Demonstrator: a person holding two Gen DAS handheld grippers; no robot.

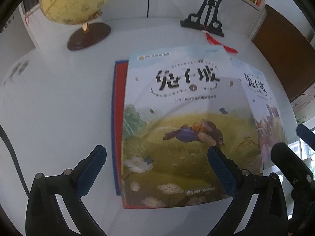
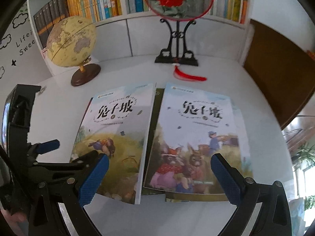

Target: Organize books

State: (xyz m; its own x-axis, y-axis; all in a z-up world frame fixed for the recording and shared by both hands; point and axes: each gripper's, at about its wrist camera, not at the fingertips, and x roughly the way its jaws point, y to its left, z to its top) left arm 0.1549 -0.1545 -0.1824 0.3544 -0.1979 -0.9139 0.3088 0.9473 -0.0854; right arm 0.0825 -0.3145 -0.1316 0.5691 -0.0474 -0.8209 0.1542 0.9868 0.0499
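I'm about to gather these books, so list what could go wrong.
1. The left book overhangs a red book; grabbing one may drag the other.
2. Both grippers are open side by side and could collide.
3. The globe and fan stand stand just behind; pushing books back might topple them.

Both grippers open, nothing held.

Left gripper (image 1: 157,172): jaws spread wide, blue pads (image 1: 89,174) facing inward, nothing between them gripped. Right gripper (image 2: 159,179): jaws likewise spread wide, pads (image 2: 226,179) clear of contact. The left gripper (image 2: 42,147) sits just left of the right gripper's left finger, fingers angled rightward.
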